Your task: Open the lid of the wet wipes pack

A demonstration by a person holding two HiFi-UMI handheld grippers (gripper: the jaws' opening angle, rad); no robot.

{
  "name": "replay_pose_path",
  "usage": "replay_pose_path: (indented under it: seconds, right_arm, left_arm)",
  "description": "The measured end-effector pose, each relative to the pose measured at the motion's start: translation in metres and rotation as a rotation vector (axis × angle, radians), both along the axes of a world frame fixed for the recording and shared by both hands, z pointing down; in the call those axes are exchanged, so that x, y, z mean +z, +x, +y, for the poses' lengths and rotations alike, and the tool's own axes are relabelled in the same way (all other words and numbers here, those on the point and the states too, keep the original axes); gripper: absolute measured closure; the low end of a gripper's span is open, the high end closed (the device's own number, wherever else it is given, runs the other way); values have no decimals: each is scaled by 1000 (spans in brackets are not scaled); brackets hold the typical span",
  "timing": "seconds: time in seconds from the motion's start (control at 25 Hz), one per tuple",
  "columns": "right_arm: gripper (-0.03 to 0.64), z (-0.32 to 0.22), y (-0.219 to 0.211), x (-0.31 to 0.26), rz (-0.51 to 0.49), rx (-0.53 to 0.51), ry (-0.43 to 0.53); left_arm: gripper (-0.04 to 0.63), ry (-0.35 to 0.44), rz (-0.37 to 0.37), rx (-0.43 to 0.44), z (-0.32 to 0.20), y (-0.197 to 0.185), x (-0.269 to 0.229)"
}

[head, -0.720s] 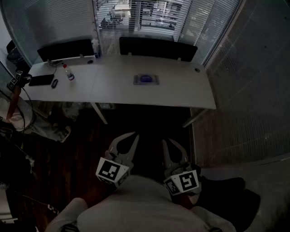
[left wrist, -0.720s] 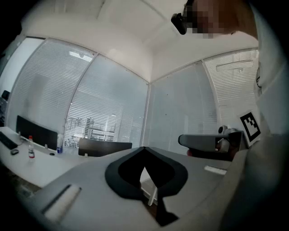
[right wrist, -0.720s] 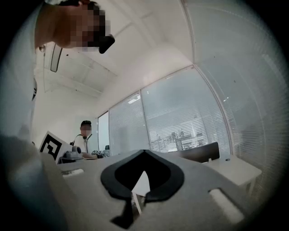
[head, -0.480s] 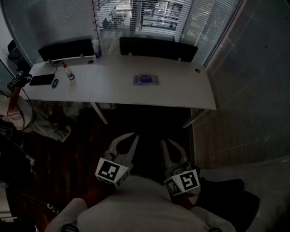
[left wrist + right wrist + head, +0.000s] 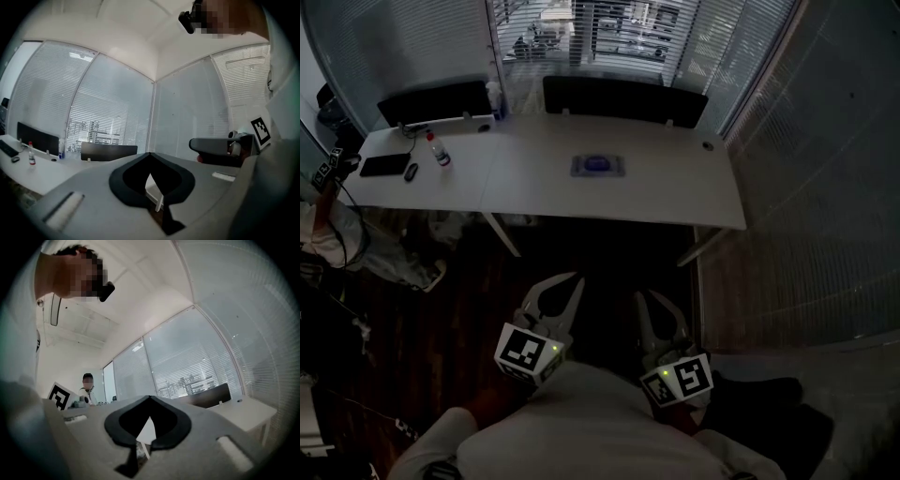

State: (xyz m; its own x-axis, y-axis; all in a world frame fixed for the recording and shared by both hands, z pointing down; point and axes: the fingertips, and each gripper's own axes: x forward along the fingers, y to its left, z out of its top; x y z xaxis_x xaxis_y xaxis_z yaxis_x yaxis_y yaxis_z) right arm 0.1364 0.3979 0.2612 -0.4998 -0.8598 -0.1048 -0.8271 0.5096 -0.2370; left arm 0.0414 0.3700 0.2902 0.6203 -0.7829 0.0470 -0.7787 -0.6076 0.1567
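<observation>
while both grippers hang low over the dark plank floor (image 5: 441, 309), the wet wipes pack (image 5: 597, 166) lies flat near the middle of the worktop (image 5: 675, 192), well apart from them and at about twelve o'clock from the pair. the pack is a small, soft-edged rectangle, pale grey, with a rounded blue-violet lid patch at its centre; it is too small to tell whether the lid is lifted. the worktop is a long, smooth, matt white slab on slim white legs. at nine o'clock from the pack stand a small clear bottle (image 5: 438, 150), a dark mouse (image 5: 411, 172) and a flat black slab (image 5: 384, 166). two black rectangular panels (image 5: 623, 99) stand upright along the far edge, at twelve o'clock from the pack, with fine slatted blinds (image 5: 403, 42) behind them.

the left gripper (image 5: 575, 279) has curved jaws of matt grey plastic with a black lining, and carries a white cube (image 5: 528, 354) printed with black squares. in the left gripper view its jaws are pressed together at the tips, enclosing a teardrop-shaped hollow with nothing in it. the right gripper (image 5: 649, 296), of the same make and just beside the left at three o'clock, also has its jaws pressed together on nothing. neither touches anything on the worktop.
</observation>
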Motion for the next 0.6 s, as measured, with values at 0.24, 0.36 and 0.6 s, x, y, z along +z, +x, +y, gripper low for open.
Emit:
replay_pose_path:
  seconds: [0.24, 0.36, 0.6]
  right_arm:
    - [617, -29, -1, -1, 8, -2, -1]
    - [617, -57, -4, 2, 15, 1, -11]
    - [617, -137, -18, 8, 28, -2, -36]
  left_arm:
    - [592, 11, -2, -1, -33, -3, -1]
    - [592, 17, 0, 1, -63, -7, 0]
    - [592, 21, 4, 15, -148, -15, 5]
